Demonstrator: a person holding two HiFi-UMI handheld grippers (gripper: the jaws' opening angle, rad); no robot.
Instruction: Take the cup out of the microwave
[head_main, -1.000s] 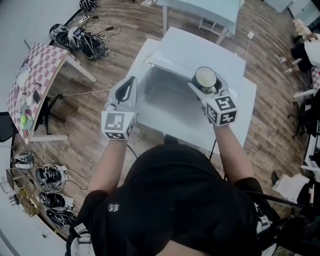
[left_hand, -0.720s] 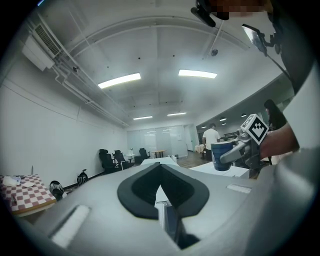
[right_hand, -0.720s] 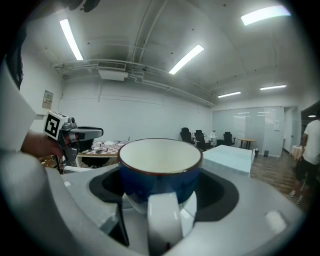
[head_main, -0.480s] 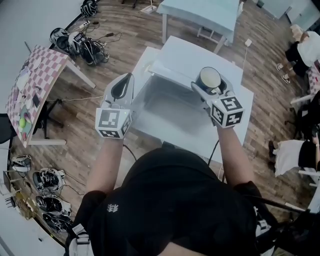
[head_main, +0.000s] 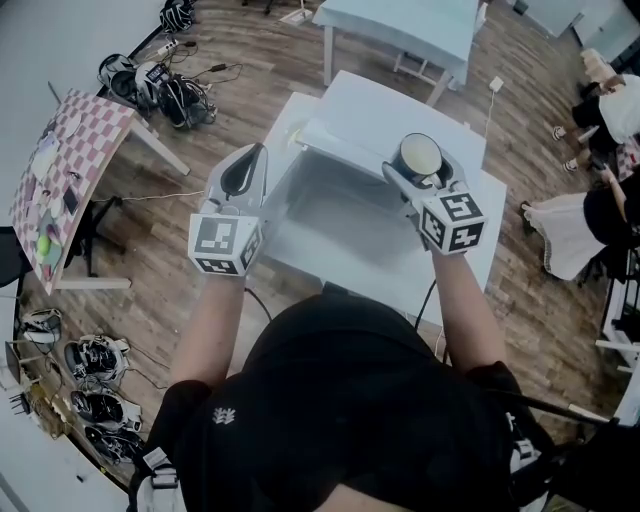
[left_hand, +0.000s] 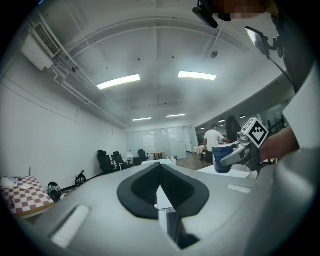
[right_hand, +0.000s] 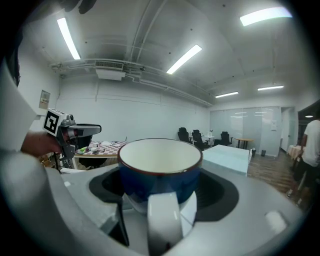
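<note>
Two grippers hang over the white microwave (head_main: 335, 200) in the middle of the head view. The right gripper (head_main: 420, 170) has its jaws closed on the blue cup (head_main: 417, 152); the cup sits upright, white inside showing, just right of centre in the upper half of the frame, clear of the microwave. The right gripper view shows the cup (right_hand: 160, 170) clamped between the two jaws with its white handle turned toward the camera.

Compared with a second ago, the cup sits a little higher in the frame and its gripper has come up with it; over the last half second it has hardly shifted.

The left gripper (head_main: 258, 155) is at centre left, jaws pressed together with nothing between them, as the left gripper view confirms (left_hand: 160, 175). It lies slightly lower and further left than a second ago. That view also catches the cup (left_hand: 221, 158) at right of centre.

At the right edge of the head view, the people have changed position.
</note>
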